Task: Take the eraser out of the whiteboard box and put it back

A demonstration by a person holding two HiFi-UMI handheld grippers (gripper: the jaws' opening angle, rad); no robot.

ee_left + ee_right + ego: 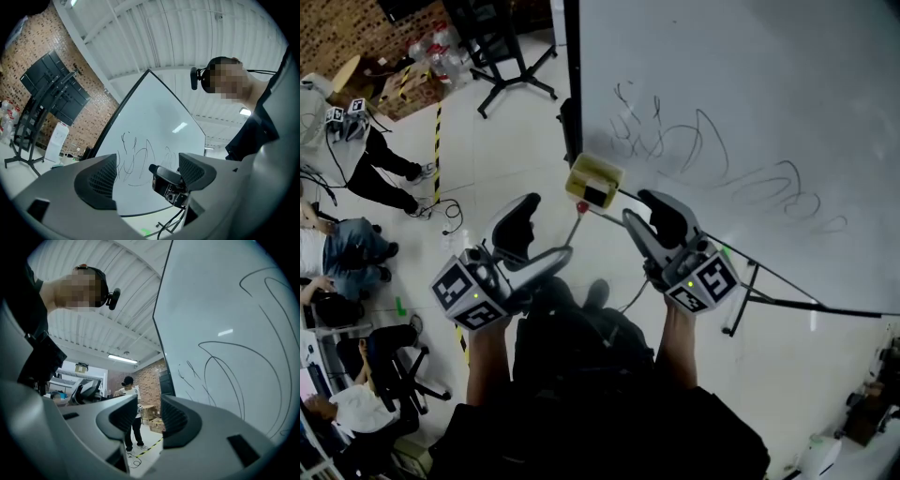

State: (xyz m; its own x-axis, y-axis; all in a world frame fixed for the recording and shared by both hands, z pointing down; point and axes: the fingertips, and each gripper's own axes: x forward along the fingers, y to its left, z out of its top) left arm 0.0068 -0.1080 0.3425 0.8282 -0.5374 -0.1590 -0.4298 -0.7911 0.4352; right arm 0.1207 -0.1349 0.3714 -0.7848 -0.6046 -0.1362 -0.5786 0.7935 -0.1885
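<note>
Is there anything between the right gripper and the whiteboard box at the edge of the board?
Nothing visible stands in the way. In the head view the right gripper, jaws apart and empty, sits close beside the whiteboard box, with only floor showing between them.

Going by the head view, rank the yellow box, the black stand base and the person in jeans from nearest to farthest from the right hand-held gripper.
1. Yellow box: just up and left of the right hand-held gripper, at the whiteboard edge.
2. Black stand base: on the floor, toward the top of the view.
3. Person in jeans: at the far left edge.
</note>
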